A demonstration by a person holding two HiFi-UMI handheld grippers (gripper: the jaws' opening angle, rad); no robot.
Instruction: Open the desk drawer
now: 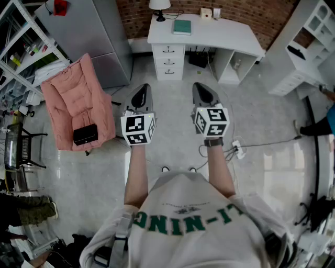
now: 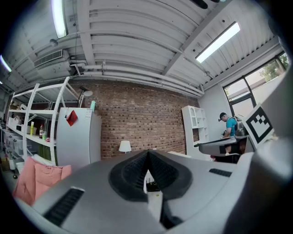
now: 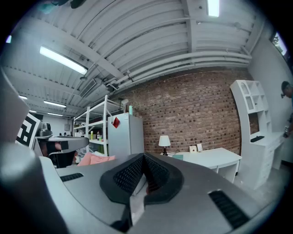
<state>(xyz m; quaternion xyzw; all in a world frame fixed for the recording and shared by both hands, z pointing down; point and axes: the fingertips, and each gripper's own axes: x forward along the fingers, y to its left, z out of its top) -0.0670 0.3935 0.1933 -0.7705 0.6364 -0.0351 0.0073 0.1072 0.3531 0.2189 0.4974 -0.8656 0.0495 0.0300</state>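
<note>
Left gripper (image 1: 141,97) and right gripper (image 1: 203,95) are both closed (holding nothing).

The bench (image 1: 220,34) is white. Its drawers (image 1: 168,62) are white too, with small dark handles. The book (image 1: 182,26) is blue-green. The lamp (image 1: 159,5) has a white shade and a black foot. The wall (image 1: 246,10) is red-brown brick. The floor (image 1: 172,104) is pale grey and shiny. The padded chair cover (image 1: 78,99) is pink, and the box (image 1: 85,134) on it is black. The tall cabinet (image 1: 89,36) is grey with a red tag (image 1: 60,6). The left hand-held gripper (image 1: 141,97) and the right hand-held gripper (image 1: 203,94) are grey with black pads (image 2: 132,176). Their cubes (image 1: 138,129) are white with black square patterns. The person's shirt (image 1: 183,220) is white with green letters.
</note>
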